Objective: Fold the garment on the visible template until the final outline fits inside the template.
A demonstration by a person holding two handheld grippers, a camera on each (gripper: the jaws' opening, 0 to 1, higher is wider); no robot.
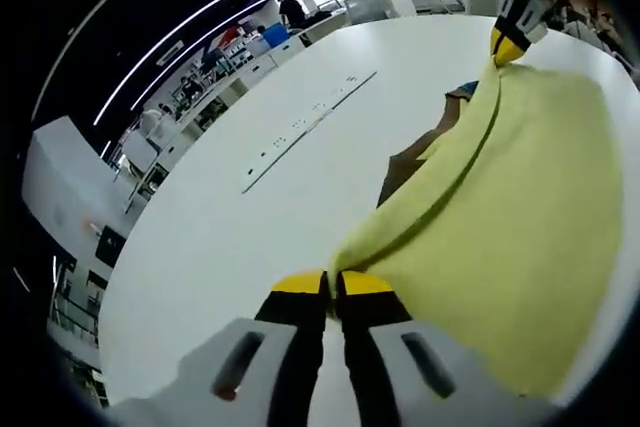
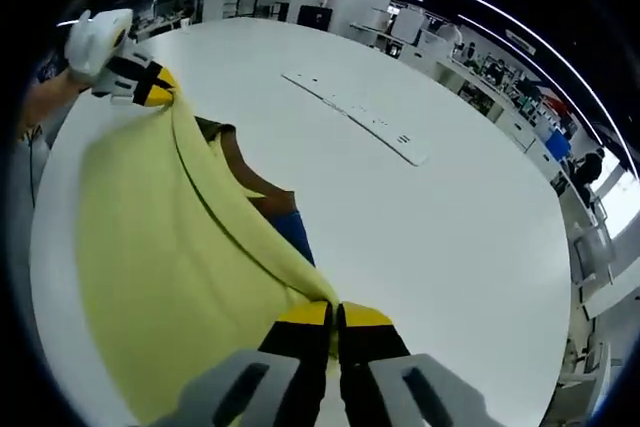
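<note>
Over the counter [image 1: 230, 237]: yellow garment [image 1: 520, 227] stretched between 2 tools
Left tool [image 1: 333, 285]: clamped on 1 garment corner
Right tool [image 2: 334, 315]: pinching the other corner
Underneath: brown and blue template [image 2: 285, 217] peeking out

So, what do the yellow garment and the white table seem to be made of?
The yellow garment looks like soft matte fabric, perhaps cotton knit: it drapes and folds between the left gripper and the right gripper. The white table looks like hard, smooth laminate or painted board with a faint sheen; I cannot tell which.
</note>
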